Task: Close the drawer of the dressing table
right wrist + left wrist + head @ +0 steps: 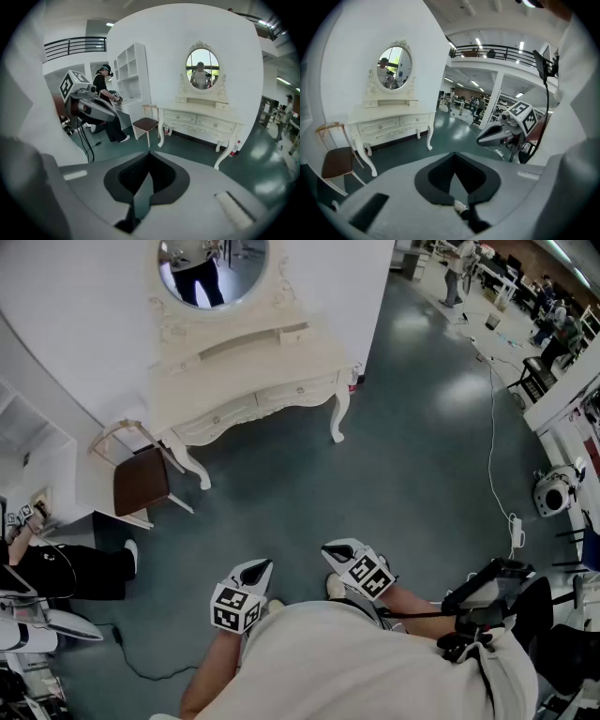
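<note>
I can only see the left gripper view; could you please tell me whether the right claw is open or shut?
Observer: The right claw is shut, with nothing between its jaws.
Operator: Thank you. Is anything on the floor by the dressing table?
Observer: A small white-and-red bottle stands beside the dressing table, at the leg farthest from the chair.
Operator: Is anyone nearby?
Observer: A person in black is at the white shelving, beyond the chair.

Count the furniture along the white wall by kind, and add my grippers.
Dressing table: 1
Mirror: 1
Chair: 1
Shelf unit: 1
Grippers: 2 (left gripper, right gripper)
Total: 6
</note>
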Tool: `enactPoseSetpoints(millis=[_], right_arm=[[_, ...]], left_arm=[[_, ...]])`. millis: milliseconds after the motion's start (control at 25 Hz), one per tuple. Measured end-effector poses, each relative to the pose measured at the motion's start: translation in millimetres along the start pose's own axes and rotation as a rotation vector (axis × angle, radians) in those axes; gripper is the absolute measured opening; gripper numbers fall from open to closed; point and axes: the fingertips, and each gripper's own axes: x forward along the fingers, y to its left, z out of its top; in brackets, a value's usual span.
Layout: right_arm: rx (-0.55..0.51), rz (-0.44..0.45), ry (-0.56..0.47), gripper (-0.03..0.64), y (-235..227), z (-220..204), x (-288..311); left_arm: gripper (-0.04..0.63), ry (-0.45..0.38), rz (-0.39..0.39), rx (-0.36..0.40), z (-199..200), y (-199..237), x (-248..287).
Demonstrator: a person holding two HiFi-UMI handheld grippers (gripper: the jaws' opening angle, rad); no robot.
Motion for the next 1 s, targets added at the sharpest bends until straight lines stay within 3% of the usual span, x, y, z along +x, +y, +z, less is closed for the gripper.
enactPoseSetpoints(millis=[240,400,560,760,1000], right_arm=[[-0.013,-0.012,-0.011,0.0,41,23,41],[-0.006,-0.029,-0.01,0.0,79,26,65],[0.051,-0.057,-0.001,0.0,88,26,67],[0.105,-0.107,0.006,0.002,52,21,67],[0.111,-0.117,-0.042,0.002,-38,47,82]], left_arm=[[0.003,0.023,0.052,-0.02,-46,56,-59],[0.003,0.023,0.036,-0.028,-72,81,-89],[0.003,0.03,0.009,-0.032,-78,93,-93],[0.003,0.031,-0.016,-0.033,-65,107,-67],[0.003,0.027,-0.002,-0.014,-3,125,-6]])
